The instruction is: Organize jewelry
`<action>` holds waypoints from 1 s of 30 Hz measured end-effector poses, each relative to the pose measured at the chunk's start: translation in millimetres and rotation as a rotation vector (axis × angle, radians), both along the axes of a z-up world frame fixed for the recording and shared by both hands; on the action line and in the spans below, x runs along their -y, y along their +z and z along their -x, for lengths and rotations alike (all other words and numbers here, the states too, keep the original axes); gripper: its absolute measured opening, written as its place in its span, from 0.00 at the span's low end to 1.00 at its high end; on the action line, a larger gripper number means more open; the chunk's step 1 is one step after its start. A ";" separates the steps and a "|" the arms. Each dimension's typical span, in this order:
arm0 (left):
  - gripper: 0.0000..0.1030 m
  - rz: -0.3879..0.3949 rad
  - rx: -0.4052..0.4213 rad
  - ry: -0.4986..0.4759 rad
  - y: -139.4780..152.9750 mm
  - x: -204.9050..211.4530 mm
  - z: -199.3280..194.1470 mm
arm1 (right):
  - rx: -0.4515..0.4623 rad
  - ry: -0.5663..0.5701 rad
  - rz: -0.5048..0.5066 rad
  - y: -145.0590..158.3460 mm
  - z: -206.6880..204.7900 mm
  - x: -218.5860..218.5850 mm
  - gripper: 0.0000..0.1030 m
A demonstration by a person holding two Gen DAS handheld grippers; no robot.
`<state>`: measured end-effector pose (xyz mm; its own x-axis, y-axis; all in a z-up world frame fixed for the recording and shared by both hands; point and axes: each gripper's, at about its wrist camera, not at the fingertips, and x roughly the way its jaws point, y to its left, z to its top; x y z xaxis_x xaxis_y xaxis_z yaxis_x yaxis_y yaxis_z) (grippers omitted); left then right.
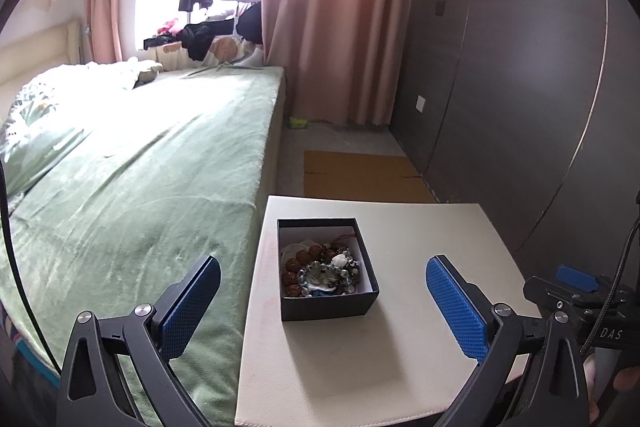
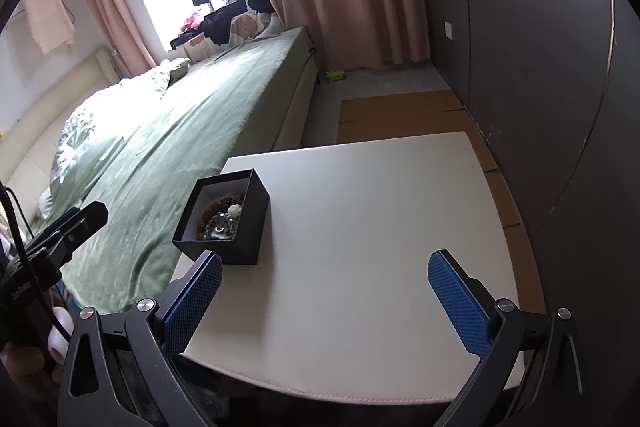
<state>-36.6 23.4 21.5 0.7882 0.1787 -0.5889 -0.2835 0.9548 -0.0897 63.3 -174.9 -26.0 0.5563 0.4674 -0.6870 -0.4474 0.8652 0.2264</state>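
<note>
A small black open box (image 1: 326, 301) stands on the white table (image 1: 420, 239). It holds a pile of jewelry (image 1: 320, 269): brown bead bracelets, grey-blue beads and a red cord. My left gripper (image 1: 322, 269) is open and empty, with the box between and just ahead of its blue pads. In the right wrist view the box (image 2: 244, 227) stands at the table's left side with the jewelry (image 2: 224, 217) inside. My right gripper (image 2: 325, 261) is open and empty over the table (image 2: 380, 211), to the right of the box.
A bed with a green sheet (image 1: 152, 163) runs along the table's left edge. A dark wardrobe wall (image 1: 520, 99) stands to the right. Cardboard (image 1: 360, 175) lies on the floor beyond the table. Pink curtains (image 1: 340, 7) hang at the back.
</note>
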 end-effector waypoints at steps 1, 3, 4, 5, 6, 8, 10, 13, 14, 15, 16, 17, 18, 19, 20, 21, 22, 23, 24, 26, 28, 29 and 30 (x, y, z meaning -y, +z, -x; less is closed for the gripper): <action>0.99 -0.001 -0.003 -0.001 -0.3 0.7 0.0 | 0.002 -0.001 0.001 0.4 0.6 0.2 1.00; 0.99 -0.004 -0.006 -0.004 -0.9 1.9 -0.4 | 0.001 -0.001 -0.003 0.6 0.3 0.5 1.00; 0.99 -0.005 -0.006 -0.005 -0.9 2.5 -1.2 | 0.000 -0.001 -0.006 0.8 0.8 0.7 1.00; 0.99 -0.006 -0.005 -0.005 -0.6 3.0 -1.0 | 0.000 0.000 -0.006 1.0 1.0 0.6 1.00; 0.99 -0.007 -0.004 -0.004 -0.3 3.3 -0.6 | 0.002 0.001 -0.005 1.5 1.3 0.4 1.00; 0.99 -0.007 -0.002 -0.003 -0.4 3.5 0.1 | 0.004 0.002 -0.002 2.0 1.5 0.1 1.00; 0.99 -0.008 -0.004 -0.005 -0.4 3.5 0.1 | 0.002 0.003 -0.003 2.2 1.7 -0.4 1.00; 0.99 -0.011 -0.005 -0.004 -0.3 3.2 1.7 | 0.004 0.003 -0.002 2.2 1.8 -0.6 1.00; 0.99 -0.011 -0.005 -0.004 -0.6 3.2 1.1 | 0.003 0.003 -0.002 2.1 1.8 -0.7 1.00; 0.99 -0.011 -0.005 -0.004 -0.6 3.4 1.2 | 0.002 0.002 -0.003 2.1 1.9 -0.7 1.00; 0.99 -0.012 -0.006 -0.004 -0.3 3.5 1.6 | -0.001 0.002 -0.004 1.9 1.9 -0.9 1.00; 0.99 -0.012 -0.005 -0.004 -0.5 3.5 1.2 | 0.001 0.003 -0.003 2.0 2.0 -0.8 1.00; 0.99 -0.013 -0.006 -0.004 -0.8 3.5 1.5 | 0.002 0.003 -0.002 2.0 2.0 -0.9 1.00; 0.99 -0.013 -0.006 -0.004 -0.7 3.4 1.6 | 0.001 0.003 0.000 2.3 2.4 -1.2 1.00; 0.99 -0.013 -0.005 -0.005 -0.6 3.4 1.8 | 0.001 0.003 0.001 1.7 2.7 -1.7 1.00; 0.99 -0.013 -0.006 -0.005 -0.8 3.5 1.4 | 0.001 0.003 0.001 1.7 3.1 -1.9 1.00; 0.99 -0.013 -0.006 -0.005 -0.8 3.5 1.5 | 0.001 0.003 0.001 2.0 3.4 -1.9 1.00; 0.99 -0.014 -0.007 -0.005 -0.8 3.4 1.7 | 0.001 0.003 0.001 1.8 3.0 -1.9 1.00; 0.99 -0.015 -0.009 -0.005 -1.1 3.4 2.1 | 0.001 0.003 0.001 1.8 2.9 -1.8 1.00; 0.99 -0.015 -0.011 -0.007 -1.7 3.6 2.5 | 0.000 0.002 0.001 1.8 2.8 -1.7 1.00; 0.99 -0.017 -0.011 -0.008 -1.9 3.6 2.5 | -0.003 0.001 0.001 2.0 3.2 -2.1 1.00; 0.99 -0.018 -0.011 -0.009 -2.0 3.3 2.2 | -0.005 0.001 0.001 1.5 2.1 -2.1 1.00; 0.99 -0.020 -0.011 -0.009 -2.4 3.5 2.4 | -0.005 0.000 0.001 1.4 2.2 -2.5 1.00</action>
<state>-39.0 19.9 19.1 0.7834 0.1832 -0.5939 -0.2754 0.9590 -0.0675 61.1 -172.4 -24.7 0.5527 0.4667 -0.6904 -0.4467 0.8653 0.2273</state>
